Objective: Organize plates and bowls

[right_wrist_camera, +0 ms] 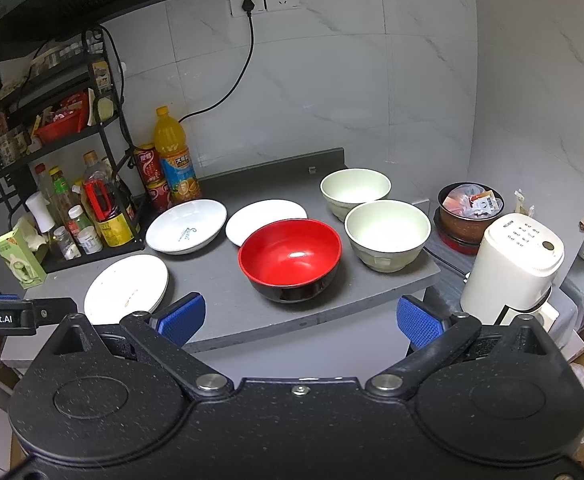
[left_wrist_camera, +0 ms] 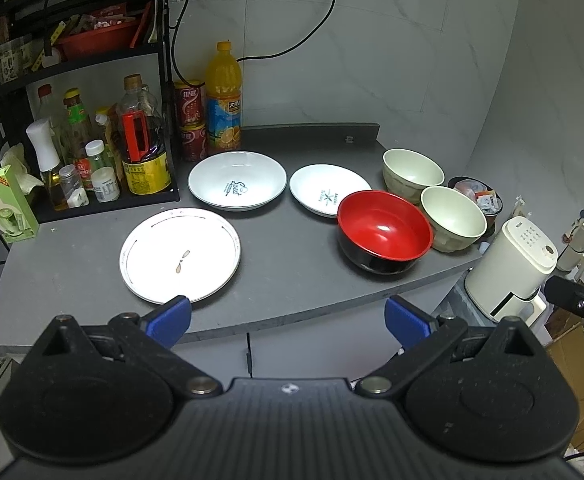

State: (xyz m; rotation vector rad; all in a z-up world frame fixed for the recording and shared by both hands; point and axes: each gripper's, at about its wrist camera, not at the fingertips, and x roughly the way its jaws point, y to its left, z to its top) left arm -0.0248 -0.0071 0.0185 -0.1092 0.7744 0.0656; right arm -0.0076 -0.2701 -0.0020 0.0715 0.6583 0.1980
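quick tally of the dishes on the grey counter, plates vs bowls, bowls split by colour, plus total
White plates: 3: rimmed plate, Sweet plate, small plate
Red-and-black bowls: 1: red bowl
Cream bowls: 2: far cream bowl, near cream bowl
Total: 6, all set apart on the counter, none stacked.

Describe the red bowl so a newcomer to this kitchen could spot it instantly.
Start at the grey countertop, with the bottle rack at its left end. Near the front edge, right of the three white plates, stands the red bowl. Unlike the two pale green bowls beside it, it is glossy red inside and black outside.
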